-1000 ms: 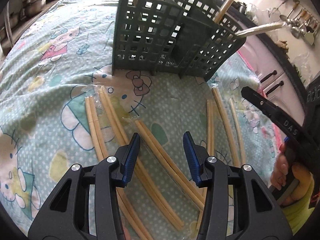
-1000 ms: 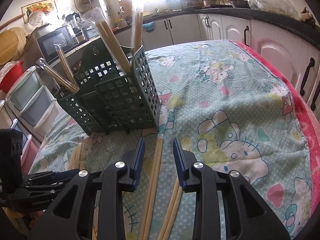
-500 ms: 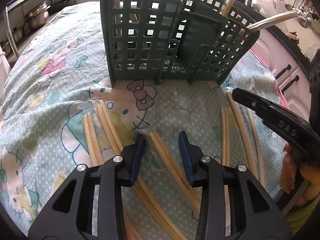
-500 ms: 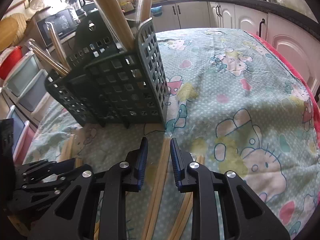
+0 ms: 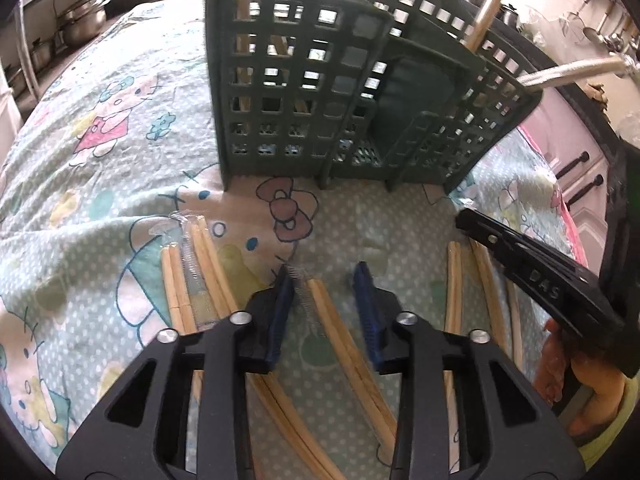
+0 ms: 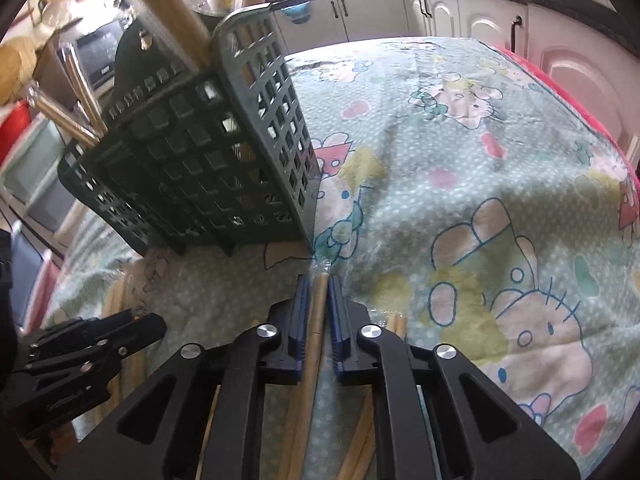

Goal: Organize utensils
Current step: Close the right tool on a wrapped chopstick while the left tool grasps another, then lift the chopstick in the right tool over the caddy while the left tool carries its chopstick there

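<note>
A dark green slotted utensil basket [image 5: 344,92] stands on the cartoon-print cloth [image 5: 100,152] and holds several wrapped chopstick pairs; it also shows in the right wrist view [image 6: 200,160]. My left gripper [image 5: 325,276] is open, low over the cloth, its jaws either side of a wrapped chopstick pair [image 5: 344,344]. My right gripper [image 6: 319,284] is shut on another wrapped chopstick pair [image 6: 316,320] lying on the cloth just in front of the basket's corner.
More wrapped chopstick pairs lie on the cloth: at left [image 5: 192,272] and at right [image 5: 456,280] in the left wrist view, and beside my right gripper [image 6: 394,322]. The right gripper's body [image 5: 536,280] is close at right. Kitchen cabinets [image 6: 460,12] stand behind.
Both grippers moved forward and lower toward the basket. The right jaws narrowed from open to closed on the chopstick pair. The left jaws stayed open around their pair.
</note>
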Action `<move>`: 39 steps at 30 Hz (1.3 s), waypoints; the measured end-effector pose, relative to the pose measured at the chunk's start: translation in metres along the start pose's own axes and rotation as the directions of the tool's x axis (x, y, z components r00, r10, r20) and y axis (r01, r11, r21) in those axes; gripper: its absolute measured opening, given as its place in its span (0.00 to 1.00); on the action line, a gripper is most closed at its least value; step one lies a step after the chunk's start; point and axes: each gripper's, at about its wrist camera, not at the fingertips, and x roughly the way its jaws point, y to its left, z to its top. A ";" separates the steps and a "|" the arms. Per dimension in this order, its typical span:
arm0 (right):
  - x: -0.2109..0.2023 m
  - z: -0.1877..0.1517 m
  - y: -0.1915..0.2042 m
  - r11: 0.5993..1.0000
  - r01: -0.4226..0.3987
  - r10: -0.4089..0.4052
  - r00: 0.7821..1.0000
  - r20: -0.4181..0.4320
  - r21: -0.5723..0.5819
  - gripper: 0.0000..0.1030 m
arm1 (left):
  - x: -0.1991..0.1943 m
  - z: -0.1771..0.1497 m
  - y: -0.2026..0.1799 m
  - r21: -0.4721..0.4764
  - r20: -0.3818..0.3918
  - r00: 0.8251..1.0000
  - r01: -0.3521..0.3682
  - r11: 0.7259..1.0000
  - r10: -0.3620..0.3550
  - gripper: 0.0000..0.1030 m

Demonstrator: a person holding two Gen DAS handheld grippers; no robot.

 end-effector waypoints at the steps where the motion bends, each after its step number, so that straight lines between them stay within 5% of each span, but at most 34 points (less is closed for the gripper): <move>1: -0.003 0.000 -0.003 0.999 -0.021 0.021 1.000 0.003 0.024 0.07 | -0.001 0.000 0.003 -0.003 0.001 1.000 -0.003 1.000 0.003 0.16; 9: -0.036 0.003 -0.008 0.995 -0.082 0.077 0.993 0.084 0.055 0.07 | -0.012 0.005 0.025 -0.054 0.002 0.996 0.085 0.995 -0.085 0.05; 18: -0.087 0.007 0.007 0.992 -0.120 0.112 0.970 0.214 0.025 0.06 | -0.064 0.012 0.023 -0.044 0.128 0.979 0.166 0.985 -0.159 0.04; 39: -0.173 0.006 0.030 0.984 -0.157 0.177 0.879 0.443 -0.083 0.06 | -0.168 0.031 0.011 0.008 0.430 0.889 0.174 0.985 -0.160 0.03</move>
